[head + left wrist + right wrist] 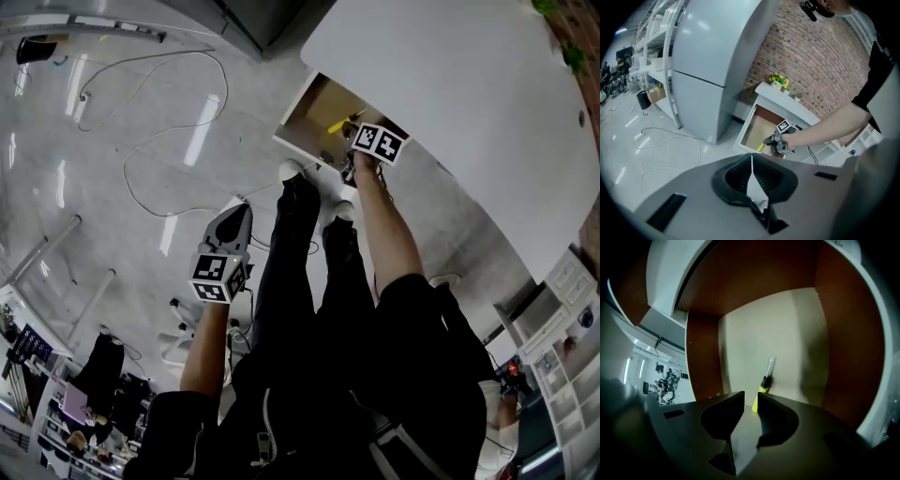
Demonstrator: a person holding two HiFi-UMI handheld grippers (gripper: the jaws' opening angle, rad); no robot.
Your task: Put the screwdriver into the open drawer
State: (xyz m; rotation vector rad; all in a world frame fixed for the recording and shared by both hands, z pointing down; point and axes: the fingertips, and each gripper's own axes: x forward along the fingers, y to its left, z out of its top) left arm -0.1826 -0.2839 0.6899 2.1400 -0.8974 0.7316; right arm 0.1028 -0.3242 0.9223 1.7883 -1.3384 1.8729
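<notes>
The screwdriver [764, 383], yellow-handled with a black collar and a metal shaft, lies on the pale floor of the open drawer [787, 329]. In the right gripper view my right gripper [751, 398] points into the drawer with its jaws a little apart; the handle's end shows in the gap, beyond the tips. From the head view the right gripper [350, 131] reaches over the drawer [307, 111], beside the screwdriver [336, 125]. My left gripper [240, 216] hangs lower left over the floor, shut and empty. The left gripper view shows its closed jaws [751, 159] and the drawer [757, 129].
A white cabinet top [450, 84] covers the drawer unit. Black-trousered legs [300, 262] and white shoes [292, 170] stand just before the drawer. A cable [159, 122] loops over the grey floor at left. A tall grey cabinet [708, 61] and a brick wall [811, 61] stand nearby.
</notes>
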